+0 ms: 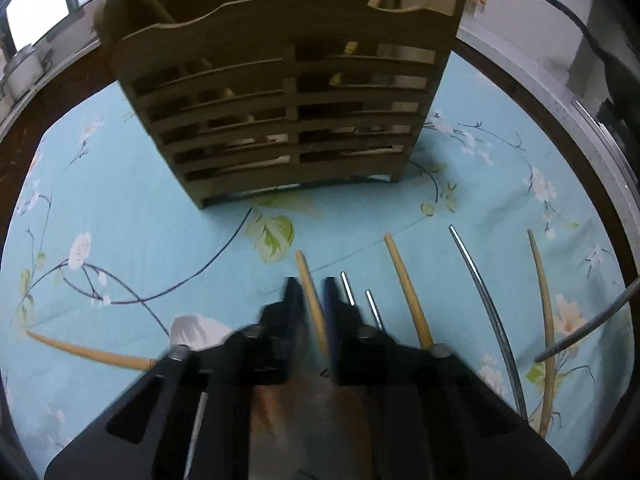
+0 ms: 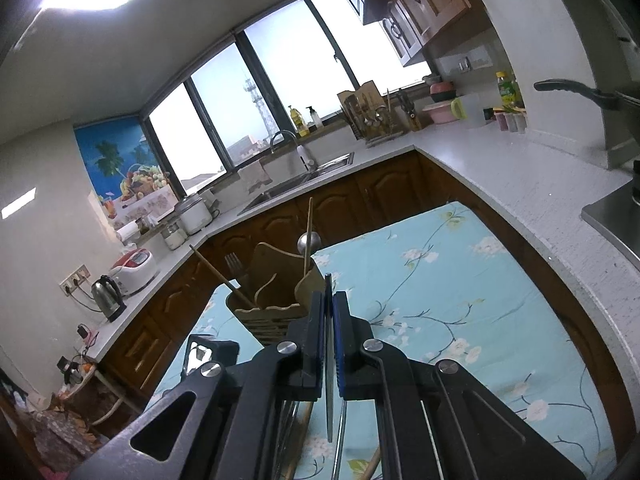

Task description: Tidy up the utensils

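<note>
Presently, one wooden chopstick [image 1: 312, 300] between left gripper [image 1: 310, 286] fingers, grasp uncertain, three more wooden chopsticks, three metal ones on floral cloth [image 1: 120, 208], slatted wooden caddy [image 1: 280, 120] at twelve o'clock, right gripper [image 2: 329, 308] clamped on thin metal chopstick [image 2: 329, 360], raised.

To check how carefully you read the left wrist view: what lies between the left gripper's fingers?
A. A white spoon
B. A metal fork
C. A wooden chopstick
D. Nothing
C: in the left wrist view a pale wooden chopstick runs between the two fingers of the left gripper, which flank it closely on the blue floral cloth, in front of the wooden utensil holder.
</note>
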